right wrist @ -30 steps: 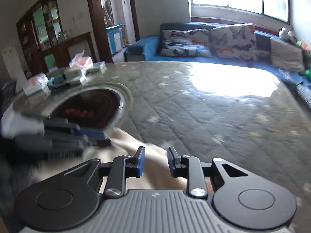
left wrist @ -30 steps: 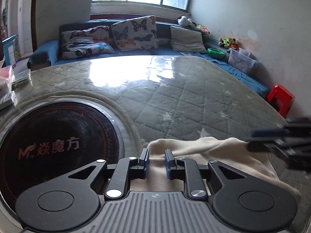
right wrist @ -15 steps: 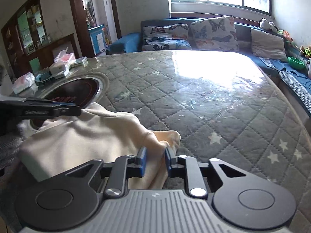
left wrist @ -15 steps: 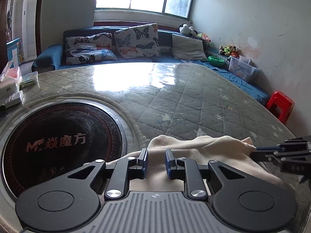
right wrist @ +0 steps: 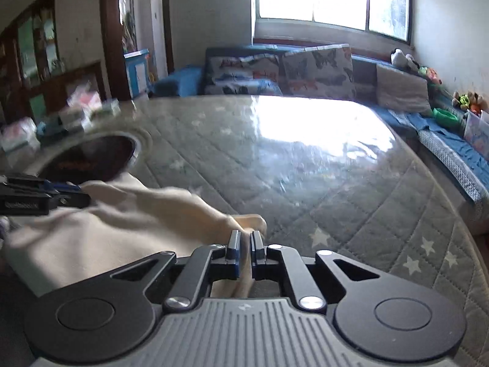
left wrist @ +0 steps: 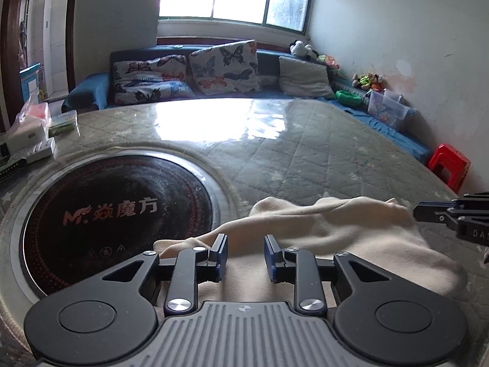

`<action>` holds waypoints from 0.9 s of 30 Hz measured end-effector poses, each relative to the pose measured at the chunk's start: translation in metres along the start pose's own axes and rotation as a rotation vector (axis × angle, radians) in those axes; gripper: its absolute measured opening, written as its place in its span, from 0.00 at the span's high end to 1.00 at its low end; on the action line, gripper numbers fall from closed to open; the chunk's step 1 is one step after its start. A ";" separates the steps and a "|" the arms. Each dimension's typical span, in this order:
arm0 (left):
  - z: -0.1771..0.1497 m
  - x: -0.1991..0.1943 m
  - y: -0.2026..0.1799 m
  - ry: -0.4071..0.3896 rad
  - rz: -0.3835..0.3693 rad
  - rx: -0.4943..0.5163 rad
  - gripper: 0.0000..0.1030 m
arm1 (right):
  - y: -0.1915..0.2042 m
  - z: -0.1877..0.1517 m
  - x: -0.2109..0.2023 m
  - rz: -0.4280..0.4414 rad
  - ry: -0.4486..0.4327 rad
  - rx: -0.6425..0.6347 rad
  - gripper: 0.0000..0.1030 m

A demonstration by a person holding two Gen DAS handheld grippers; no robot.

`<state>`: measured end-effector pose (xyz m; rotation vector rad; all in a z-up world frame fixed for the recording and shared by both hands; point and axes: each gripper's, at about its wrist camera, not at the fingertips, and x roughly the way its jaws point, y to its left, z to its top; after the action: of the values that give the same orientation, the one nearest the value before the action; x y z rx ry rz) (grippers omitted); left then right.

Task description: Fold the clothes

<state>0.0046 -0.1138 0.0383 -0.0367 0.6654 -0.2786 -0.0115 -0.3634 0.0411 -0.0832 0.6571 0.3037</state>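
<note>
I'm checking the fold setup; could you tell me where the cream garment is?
The cream garment lies on the quilted table, just right of the round black hotplate.

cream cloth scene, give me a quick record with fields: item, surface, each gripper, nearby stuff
item: cream cloth, rumpled, not folded flat
surface: quilted star-print cover under clear plastic
left gripper: open, over the cloth's near edge, nothing between its fingers
right gripper: shut on the cloth, a pinch of fabric between its fingers
cooktop: round, black, set in the surface; the cloth's left edge is at its rim
boxes: at the far left edge
sofa: behind, with butterfly cushions
</note>
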 end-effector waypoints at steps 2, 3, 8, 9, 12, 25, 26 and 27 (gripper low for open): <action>-0.003 -0.011 -0.007 -0.023 -0.027 0.018 0.72 | 0.011 -0.001 -0.012 0.035 -0.021 -0.043 0.95; -0.005 -0.017 -0.012 -0.035 -0.041 0.032 0.72 | 0.018 -0.002 -0.016 0.058 -0.027 -0.065 0.95; -0.024 -0.026 -0.031 -0.034 -0.113 0.088 0.72 | 0.038 -0.017 -0.020 0.110 -0.021 -0.119 0.95; -0.029 -0.027 -0.033 -0.028 -0.121 0.098 0.72 | 0.038 -0.020 -0.018 0.109 -0.009 -0.111 0.95; -0.038 -0.025 -0.032 -0.013 -0.104 0.109 0.73 | 0.030 -0.031 -0.011 0.088 0.018 -0.071 0.96; -0.047 -0.040 -0.054 -0.046 -0.170 0.182 0.73 | 0.064 -0.025 -0.027 0.213 -0.028 -0.158 0.95; -0.050 -0.039 -0.054 -0.039 -0.170 0.187 0.73 | 0.068 -0.027 -0.024 0.222 -0.017 -0.169 0.95; -0.054 -0.039 -0.054 -0.031 -0.170 0.192 0.73 | 0.070 -0.030 -0.020 0.224 -0.002 -0.177 0.95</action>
<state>-0.0706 -0.1527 0.0261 0.0861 0.6032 -0.5034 -0.0658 -0.3070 0.0311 -0.1787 0.6370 0.5780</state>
